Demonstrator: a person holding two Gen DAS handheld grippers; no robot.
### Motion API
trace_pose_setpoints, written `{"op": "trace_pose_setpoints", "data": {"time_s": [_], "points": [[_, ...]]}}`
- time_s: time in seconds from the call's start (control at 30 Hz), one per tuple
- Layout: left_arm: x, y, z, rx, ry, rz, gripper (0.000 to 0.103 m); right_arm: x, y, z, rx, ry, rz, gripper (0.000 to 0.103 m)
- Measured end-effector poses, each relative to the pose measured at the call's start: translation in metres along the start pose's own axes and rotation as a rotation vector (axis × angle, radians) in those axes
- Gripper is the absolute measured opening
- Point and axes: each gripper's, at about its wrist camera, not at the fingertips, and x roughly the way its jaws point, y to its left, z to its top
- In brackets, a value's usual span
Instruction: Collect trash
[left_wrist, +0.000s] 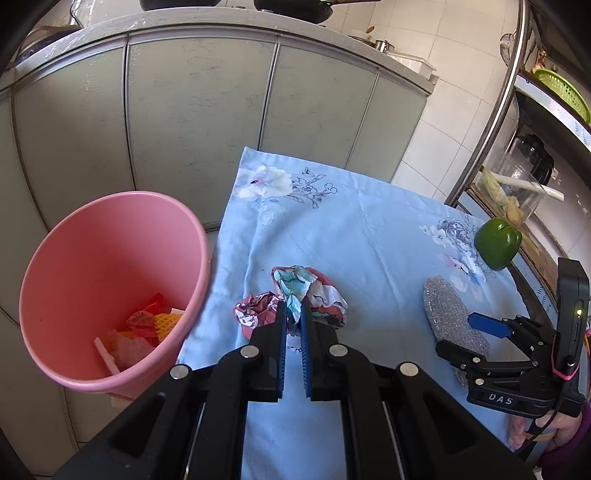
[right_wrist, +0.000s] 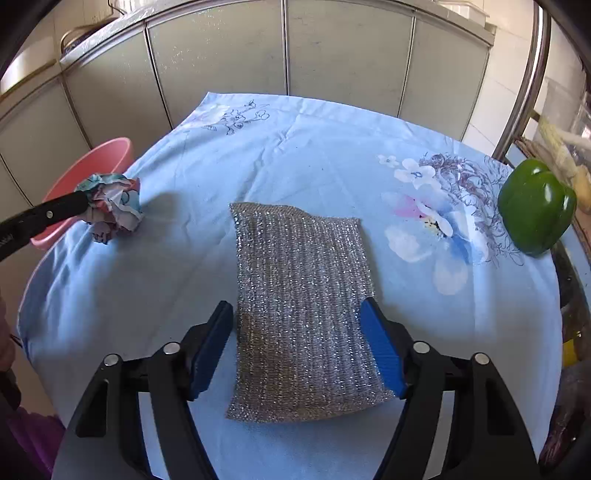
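Pink bin (left_wrist: 110, 288) sits just left of the table edge, we have the left gripper (left_wrist: 293, 314) clamped on crumpled paper (left_wrist: 314, 291) right beside it, right gripper (right_wrist: 299, 343) spread apart over the silver scourer (right_wrist: 303, 306).

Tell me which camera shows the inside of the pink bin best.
The left wrist view: it looks down into the pink bin at the scraps inside. The right wrist view catches only part of its rim beyond the table edge.

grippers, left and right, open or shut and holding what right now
Left gripper: shut on the crumpled paper ball.
Right gripper: open, holding nothing, its fingers either side of the silver scouring pad.
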Motion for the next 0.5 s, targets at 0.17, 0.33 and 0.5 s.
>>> {"op": "trace_pose_setpoints", "data": {"time_s": [0.17,0.33,0.5], "points": [[0.002,-0.002,0.001,0.002,0.002,-0.005,0.006,-0.003,-0.009,-0.003,0.018,-0.007,-0.004,0.044],[-0.002,-0.004,0.0,0.007,-0.004,-0.01,0.006,-0.006,-0.02,-0.003,0.071,-0.016,0.004,0.028],[-0.007,-0.003,-0.001,0.004,-0.018,-0.015,0.006,-0.013,-0.021,0.001,0.097,-0.02,0.036,0.021]]}}
